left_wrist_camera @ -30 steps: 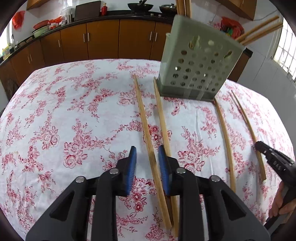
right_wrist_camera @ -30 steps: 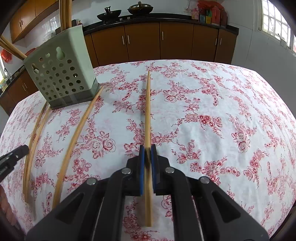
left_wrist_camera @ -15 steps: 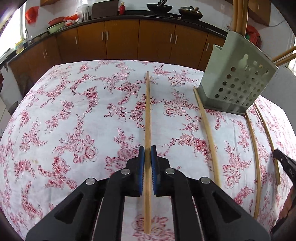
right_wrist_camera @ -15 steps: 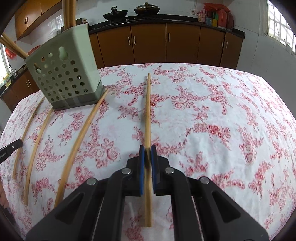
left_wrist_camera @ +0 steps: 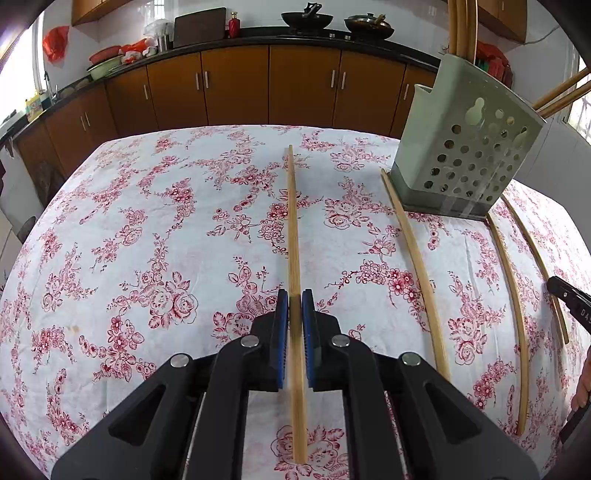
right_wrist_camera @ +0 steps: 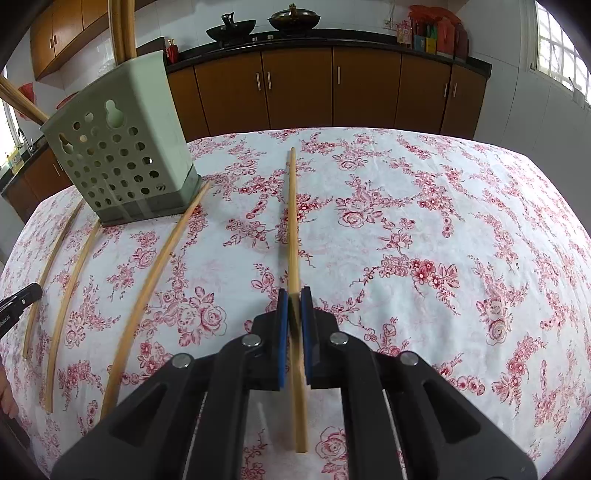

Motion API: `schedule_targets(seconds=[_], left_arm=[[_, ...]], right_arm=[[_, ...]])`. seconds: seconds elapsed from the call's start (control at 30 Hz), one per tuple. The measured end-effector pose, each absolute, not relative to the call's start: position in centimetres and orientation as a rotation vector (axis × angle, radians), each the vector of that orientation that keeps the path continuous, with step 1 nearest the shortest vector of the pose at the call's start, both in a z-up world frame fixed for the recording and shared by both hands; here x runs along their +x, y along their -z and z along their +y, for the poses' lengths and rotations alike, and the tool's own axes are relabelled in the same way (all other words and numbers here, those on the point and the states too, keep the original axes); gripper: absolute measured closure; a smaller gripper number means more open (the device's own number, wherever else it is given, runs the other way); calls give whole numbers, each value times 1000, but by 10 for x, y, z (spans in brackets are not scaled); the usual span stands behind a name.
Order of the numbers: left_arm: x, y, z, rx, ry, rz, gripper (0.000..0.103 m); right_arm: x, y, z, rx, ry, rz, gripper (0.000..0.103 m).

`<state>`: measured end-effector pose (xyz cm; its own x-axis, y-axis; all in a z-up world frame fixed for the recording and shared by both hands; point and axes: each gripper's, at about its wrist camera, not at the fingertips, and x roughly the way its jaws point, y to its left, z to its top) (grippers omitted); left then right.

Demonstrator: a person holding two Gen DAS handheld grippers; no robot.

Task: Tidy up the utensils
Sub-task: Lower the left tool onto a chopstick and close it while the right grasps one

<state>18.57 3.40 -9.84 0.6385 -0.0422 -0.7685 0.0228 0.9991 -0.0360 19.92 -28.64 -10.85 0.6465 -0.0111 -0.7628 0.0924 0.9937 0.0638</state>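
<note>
While pinched mid-length, 1 chopstick [left_wrist_camera: 292, 221] in left gripper [left_wrist_camera: 294, 306], another chopstick [right_wrist_camera: 291, 221] in right gripper [right_wrist_camera: 294, 304].

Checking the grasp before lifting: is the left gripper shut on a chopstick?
Shut: the left gripper has both blue pads pressed against the chopstick between them.

A white cloth printed with red roses [left_wrist_camera: 155, 236] covers the desk. Behind it, brown wooden cabinets [right_wrist_camera: 332, 92] run under a black countertop [left_wrist_camera: 332, 38] bearing two dark woks [right_wrist_camera: 231, 27], a red bottle [left_wrist_camera: 233, 27] and a dark cutting board [left_wrist_camera: 199, 26].
</note>
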Motion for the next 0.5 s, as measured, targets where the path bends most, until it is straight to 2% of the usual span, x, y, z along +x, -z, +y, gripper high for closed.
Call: schedule_targets(seconds=[0.5], left_arm=[[188, 100, 33, -16, 32, 879, 94]], right_arm=[[199, 109, -287, 100, 59, 867, 94]])
